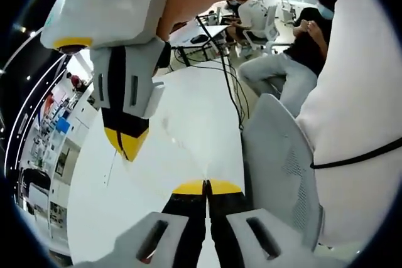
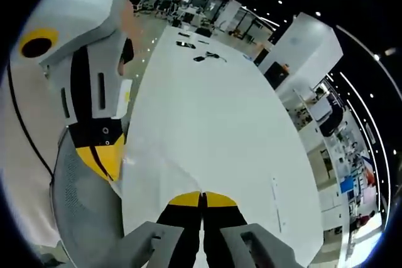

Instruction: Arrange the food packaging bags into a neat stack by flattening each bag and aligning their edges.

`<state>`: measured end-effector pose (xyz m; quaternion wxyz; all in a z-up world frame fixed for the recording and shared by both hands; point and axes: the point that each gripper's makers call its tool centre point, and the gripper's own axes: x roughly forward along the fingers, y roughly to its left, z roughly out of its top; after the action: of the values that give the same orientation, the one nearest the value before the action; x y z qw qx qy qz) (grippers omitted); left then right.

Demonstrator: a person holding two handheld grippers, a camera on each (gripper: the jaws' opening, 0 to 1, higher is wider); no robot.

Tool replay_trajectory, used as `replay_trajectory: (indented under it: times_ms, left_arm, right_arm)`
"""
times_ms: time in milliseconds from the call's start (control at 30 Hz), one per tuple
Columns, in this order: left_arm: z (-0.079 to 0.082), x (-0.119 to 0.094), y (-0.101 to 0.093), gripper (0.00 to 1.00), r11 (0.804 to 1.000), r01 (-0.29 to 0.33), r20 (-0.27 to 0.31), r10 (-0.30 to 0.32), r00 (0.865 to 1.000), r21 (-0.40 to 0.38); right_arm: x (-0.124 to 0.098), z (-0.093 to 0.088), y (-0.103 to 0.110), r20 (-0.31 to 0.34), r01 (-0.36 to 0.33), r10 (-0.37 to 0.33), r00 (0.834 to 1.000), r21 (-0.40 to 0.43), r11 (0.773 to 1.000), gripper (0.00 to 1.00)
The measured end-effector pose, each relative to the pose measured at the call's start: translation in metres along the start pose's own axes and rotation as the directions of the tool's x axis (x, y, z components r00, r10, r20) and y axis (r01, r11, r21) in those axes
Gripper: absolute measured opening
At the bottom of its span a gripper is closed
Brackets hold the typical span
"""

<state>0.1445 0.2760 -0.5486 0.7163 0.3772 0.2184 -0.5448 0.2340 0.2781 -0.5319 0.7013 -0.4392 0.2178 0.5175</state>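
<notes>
In the left gripper view my left gripper (image 1: 206, 187) stands over a white table (image 1: 188, 111), its yellow-tipped jaws pressed shut with nothing seen between them. My right gripper (image 1: 129, 143) hangs in from the upper left, its tips also together. In the right gripper view my right gripper (image 2: 202, 199) is shut over the same long white table (image 2: 213, 111), with the left gripper (image 2: 103, 155) beside it on the left. A faint pale line (image 2: 157, 164) crosses the tabletop just ahead of the right tips; I cannot tell what it is.
A grey mesh chair (image 1: 282, 161) stands against the table's edge, also seen as the chair (image 2: 81, 205). Black cables (image 1: 229, 86) trail across the table. People sit at desks (image 1: 295, 48) beyond. Small dark items (image 2: 201, 54) lie at the table's far end.
</notes>
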Motion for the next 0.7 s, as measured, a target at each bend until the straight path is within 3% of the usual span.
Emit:
replay_trajectory:
  times_ms: [700]
  left_arm:
    - [-0.003, -0.001, 0.002, 0.0, 0.999, -0.034, 0.02, 0.034, 0.999, -0.014]
  right_arm:
    - [-0.005, -0.001, -0.013, 0.014, 0.036, -0.036, 0.999, 0.035, 0.999, 0.0]
